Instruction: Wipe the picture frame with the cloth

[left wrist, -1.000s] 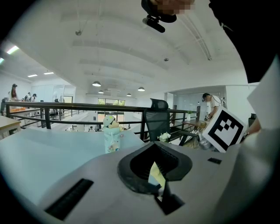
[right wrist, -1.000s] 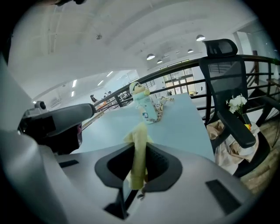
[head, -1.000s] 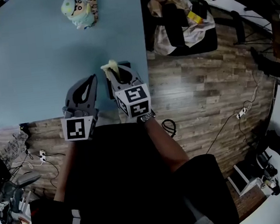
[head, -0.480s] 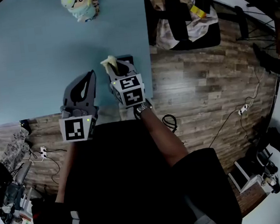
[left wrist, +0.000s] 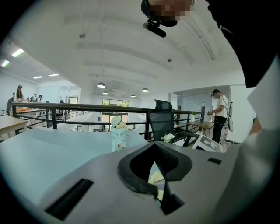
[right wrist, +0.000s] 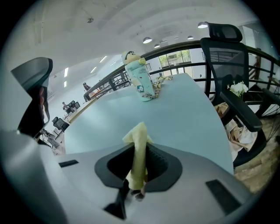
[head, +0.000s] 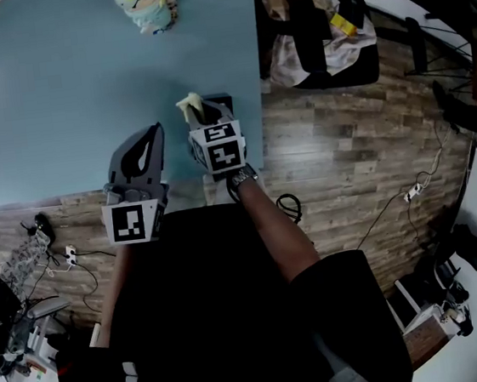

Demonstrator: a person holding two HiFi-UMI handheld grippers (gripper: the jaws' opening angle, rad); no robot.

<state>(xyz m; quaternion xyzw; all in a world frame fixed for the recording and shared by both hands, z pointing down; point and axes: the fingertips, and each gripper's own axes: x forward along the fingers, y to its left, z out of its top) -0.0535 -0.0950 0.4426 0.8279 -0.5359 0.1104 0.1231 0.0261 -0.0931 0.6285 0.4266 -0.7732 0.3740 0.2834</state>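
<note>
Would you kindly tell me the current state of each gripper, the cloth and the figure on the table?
Left gripper: shut, nothing gripped.
Right gripper: shut on the cloth.
Cloth: pinched, its end sticking up past the jaws.
Cartoon figure: upright at the far end of the table.

floor [head: 347, 165]: wood planks | table [head: 56, 95]: pale blue | chair [right wrist: 221, 48]: black, mesh-backed | railing [left wrist: 65, 106]: black | light: round ceiling lamps [left wrist: 101, 85]

The head view looks steeply down on the table [head: 57, 104]; both gripper views skim low across it.
</note>
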